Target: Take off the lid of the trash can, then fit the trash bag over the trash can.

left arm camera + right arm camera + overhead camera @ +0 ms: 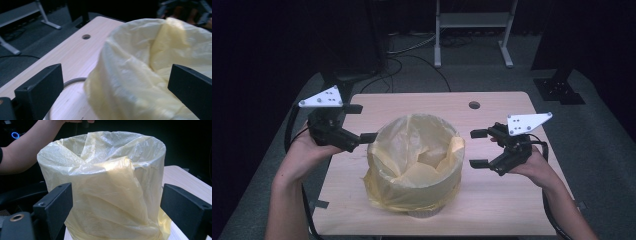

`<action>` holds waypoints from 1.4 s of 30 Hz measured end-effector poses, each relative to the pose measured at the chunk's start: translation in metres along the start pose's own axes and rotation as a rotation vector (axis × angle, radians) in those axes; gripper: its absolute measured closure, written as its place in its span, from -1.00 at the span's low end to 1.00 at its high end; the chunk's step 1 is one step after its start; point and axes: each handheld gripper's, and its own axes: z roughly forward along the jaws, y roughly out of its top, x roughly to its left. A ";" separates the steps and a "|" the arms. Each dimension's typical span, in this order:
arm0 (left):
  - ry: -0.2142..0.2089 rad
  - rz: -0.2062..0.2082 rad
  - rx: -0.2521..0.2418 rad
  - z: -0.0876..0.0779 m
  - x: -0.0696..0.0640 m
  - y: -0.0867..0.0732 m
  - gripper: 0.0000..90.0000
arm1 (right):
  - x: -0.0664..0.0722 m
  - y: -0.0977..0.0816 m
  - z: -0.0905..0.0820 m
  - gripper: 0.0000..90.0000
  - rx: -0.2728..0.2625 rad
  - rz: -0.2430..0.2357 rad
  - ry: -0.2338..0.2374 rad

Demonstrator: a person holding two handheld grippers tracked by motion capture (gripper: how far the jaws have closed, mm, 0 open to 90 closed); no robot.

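A round bin lined with a thin yellow plastic bag [414, 162] stands in the middle of the wooden table [507, 200]. The bag is folded over the rim and hangs crumpled down the outside. My left gripper [361, 122] is at the bin's left side, open, its near jaw tip close to the bag's rim. In the left gripper view the bag [150, 65] bulges between the wide-apart jaws without being pinched. My right gripper [477, 148] is open a short way off the bin's right side, pointing at it. The right gripper view has the bag [107, 185] straight ahead of the jaws.
A small round hole [474, 105] sits near the table's far edge. Behind the table, cables and a white metal stand [472, 22] are on the grey floor. A black floor plate [559, 90] lies at the back right. A forearm [25, 152] reaches behind the bin.
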 end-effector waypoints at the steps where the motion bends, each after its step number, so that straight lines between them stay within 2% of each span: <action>1: 0.024 -0.026 -0.005 -0.001 0.008 -0.009 -1.00 | 0.000 0.000 -0.001 -0.79 0.003 0.005 -0.002; 4: 0.049 -0.062 -0.015 -0.001 0.018 -0.022 -1.00 | 0.000 -0.001 -0.001 -0.79 0.002 0.005 -0.005; 11: 0.120 -0.099 -0.044 0.005 0.038 -0.050 -1.00 | -0.001 -0.003 -0.002 -0.79 0.003 0.011 -0.009; 16: 0.159 -0.110 -0.033 0.017 0.048 -0.065 -1.00 | -0.002 -0.003 -0.003 -0.79 0.003 0.011 -0.011; 17: 0.176 -0.122 -0.028 0.024 0.053 -0.072 -1.00 | -0.002 -0.003 -0.003 -0.79 0.002 0.011 -0.012; 18: 0.176 -0.122 -0.028 0.024 0.053 -0.072 -1.00 | -0.002 -0.003 -0.003 -0.79 0.002 0.011 -0.012; 19: 0.187 -0.131 -0.027 0.033 0.057 -0.080 -1.00 | -0.002 -0.003 -0.003 -0.79 0.003 0.010 -0.012; 23: 0.211 -0.143 -0.019 0.051 0.065 -0.095 -1.00 | -0.002 -0.003 -0.004 -0.79 0.003 0.011 -0.013; 30: 0.231 -0.183 0.002 0.080 0.082 -0.119 -1.00 | -0.002 -0.003 -0.005 -0.79 0.004 0.011 -0.016; 38: 0.245 -0.218 0.026 0.103 0.092 -0.135 -1.00 | -0.001 -0.002 -0.005 -0.79 0.006 0.011 -0.016; 39: 0.252 -0.219 0.049 0.109 0.094 -0.138 -1.00 | -0.002 -0.002 -0.005 -0.79 0.007 0.010 -0.018; 42: 0.257 -0.231 0.063 0.117 0.097 -0.142 -1.00 | -0.003 -0.002 -0.004 -0.79 0.004 0.013 -0.018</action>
